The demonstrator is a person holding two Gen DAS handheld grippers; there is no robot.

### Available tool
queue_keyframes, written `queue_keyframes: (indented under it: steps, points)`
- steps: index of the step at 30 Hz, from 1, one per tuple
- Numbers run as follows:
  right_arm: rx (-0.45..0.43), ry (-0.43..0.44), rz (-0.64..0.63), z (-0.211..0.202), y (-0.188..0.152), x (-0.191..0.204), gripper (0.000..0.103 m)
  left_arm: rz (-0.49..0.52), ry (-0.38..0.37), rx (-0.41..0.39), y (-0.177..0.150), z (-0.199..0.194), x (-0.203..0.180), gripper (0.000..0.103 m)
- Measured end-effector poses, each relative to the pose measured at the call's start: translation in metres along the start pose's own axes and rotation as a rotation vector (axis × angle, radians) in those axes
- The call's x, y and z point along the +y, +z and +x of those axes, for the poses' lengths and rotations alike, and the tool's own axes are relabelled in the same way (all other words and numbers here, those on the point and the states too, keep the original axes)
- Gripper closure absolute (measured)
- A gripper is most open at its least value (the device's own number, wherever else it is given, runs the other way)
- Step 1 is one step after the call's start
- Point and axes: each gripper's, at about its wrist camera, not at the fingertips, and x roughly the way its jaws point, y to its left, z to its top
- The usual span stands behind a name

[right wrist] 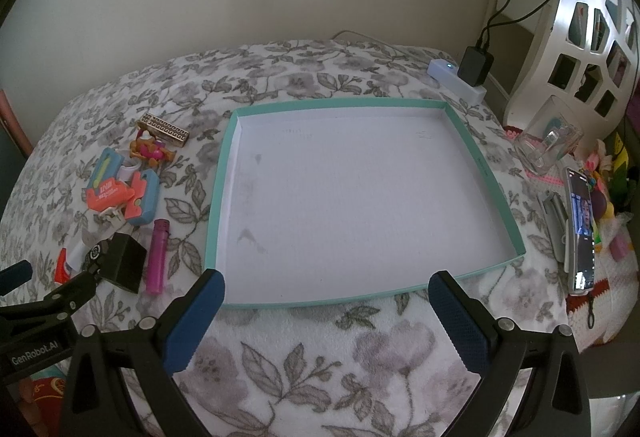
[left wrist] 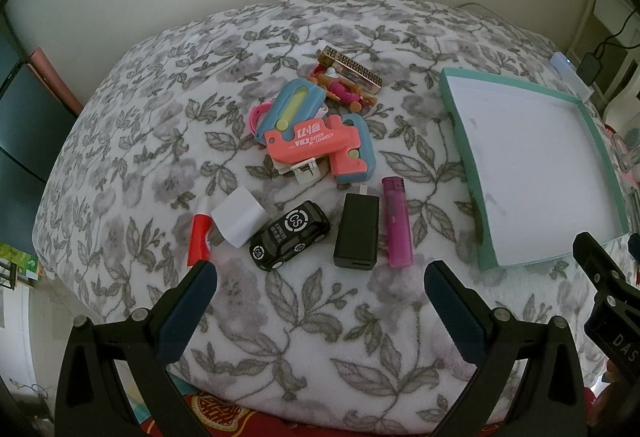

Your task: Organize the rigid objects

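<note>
Both the left gripper (left wrist: 320, 277) and the right gripper (right wrist: 326, 291) hang spread and empty, the left just short of the row of small things and the right facing the bare teal tray (right wrist: 502, 197). A sound first pick looks to be the black toy car (left wrist: 289, 236) at 12 o'clock of the left gripper, taken across its narrow sides and carried to the tray at 2 o'clock. The red tube (left wrist: 200, 237) lies half under the white block (left wrist: 239, 216), and the pile beyond is too tangled to sort out.

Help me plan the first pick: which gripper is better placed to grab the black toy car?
Left. The left gripper hangs open just before the black toy car, while the right gripper faces the empty teal-rimmed tray.
</note>
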Motion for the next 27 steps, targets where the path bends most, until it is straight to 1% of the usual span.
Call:
queue_keyframes:
  steps: [27]
  points:
    - [0.003,0.000,-0.001,0.0002,0.0002,0.0004,0.000,-0.003,0.001,0.003,-0.0022,0.0008,0.0028,0.000]
